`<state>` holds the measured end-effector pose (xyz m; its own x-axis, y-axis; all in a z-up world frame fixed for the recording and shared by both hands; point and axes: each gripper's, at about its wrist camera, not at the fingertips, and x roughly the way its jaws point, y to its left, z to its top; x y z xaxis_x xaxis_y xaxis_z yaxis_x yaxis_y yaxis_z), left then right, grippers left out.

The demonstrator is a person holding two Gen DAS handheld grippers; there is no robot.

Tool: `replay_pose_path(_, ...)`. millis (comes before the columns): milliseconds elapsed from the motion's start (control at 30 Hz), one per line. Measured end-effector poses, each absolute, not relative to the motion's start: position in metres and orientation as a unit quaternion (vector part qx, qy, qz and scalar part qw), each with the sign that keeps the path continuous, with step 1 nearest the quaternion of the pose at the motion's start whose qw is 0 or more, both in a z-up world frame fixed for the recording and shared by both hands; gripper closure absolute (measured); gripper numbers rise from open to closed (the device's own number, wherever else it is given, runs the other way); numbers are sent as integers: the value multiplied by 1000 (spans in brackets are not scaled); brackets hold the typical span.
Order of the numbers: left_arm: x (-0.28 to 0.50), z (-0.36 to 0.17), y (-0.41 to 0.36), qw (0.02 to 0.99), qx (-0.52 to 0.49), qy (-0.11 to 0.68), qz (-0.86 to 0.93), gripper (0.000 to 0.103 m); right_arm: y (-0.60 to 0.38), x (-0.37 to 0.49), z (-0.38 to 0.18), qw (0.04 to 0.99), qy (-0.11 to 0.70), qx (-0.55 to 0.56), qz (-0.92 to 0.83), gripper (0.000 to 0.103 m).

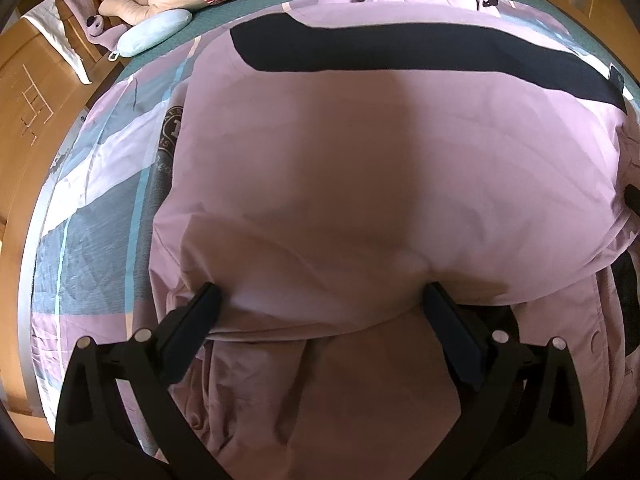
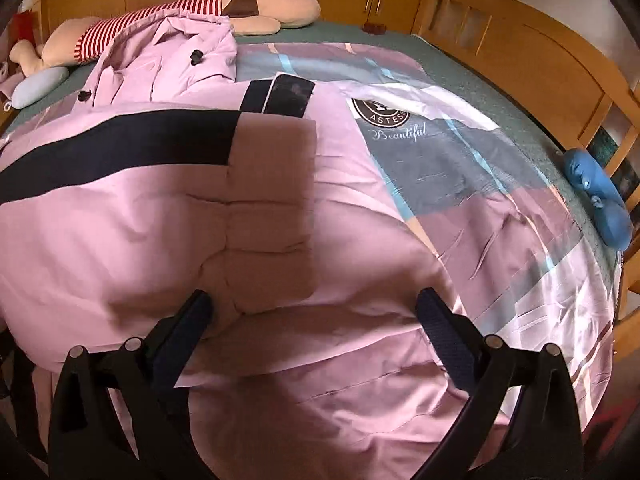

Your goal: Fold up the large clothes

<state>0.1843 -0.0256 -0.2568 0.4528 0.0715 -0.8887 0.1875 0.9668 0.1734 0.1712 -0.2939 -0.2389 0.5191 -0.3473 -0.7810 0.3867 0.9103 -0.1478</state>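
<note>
A large pink padded coat [image 1: 360,168] with a black band [image 1: 400,52] lies folded over on the bed; it also fills the right wrist view [image 2: 140,220]. My left gripper [image 1: 320,300] is open, its fingers spread on either side of the folded coat's near edge, close over the fabric. My right gripper [image 2: 314,306] is open too, fingers wide above the coat's near fold, with a sleeve [image 2: 272,200] lying on top just ahead. Neither gripper holds cloth. A second pink coat [image 2: 168,68] lies farther back on the bed.
The bed has a patterned pink, grey and white cover [image 2: 480,184]. A striped plush toy [image 2: 180,12] and a pale blue cushion [image 1: 156,34] lie at the far side. A blue plush [image 2: 600,200] sits by the wooden bed frame [image 2: 540,60]. Wooden cabinets [image 1: 28,92] stand left.
</note>
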Motion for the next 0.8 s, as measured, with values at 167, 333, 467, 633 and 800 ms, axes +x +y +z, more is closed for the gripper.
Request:
replay_pose_path(167, 177, -230, -18, 878, 73, 472, -32, 2, -276, 159, -218, 908, 383, 22, -168, 1)
replay_pose_path(333, 188, -245, -6, 861, 49, 506, -28, 2, -244, 167, -228, 902, 416, -36, -115, 1)
replay_pose_path(467, 187, -244, -8, 861, 54, 505, -27, 2, -255, 173, -237, 883, 437, -49, -163, 1)
replay_pose_path(633, 187, -244, -9, 862, 56, 503, -24, 2, -292, 172, -238, 872, 445, 13, -202, 1)
replay_pose_path(800, 179, -216, -1, 892, 24, 450, -26, 2, -277, 161, -224, 900, 397, 15, -176, 1)
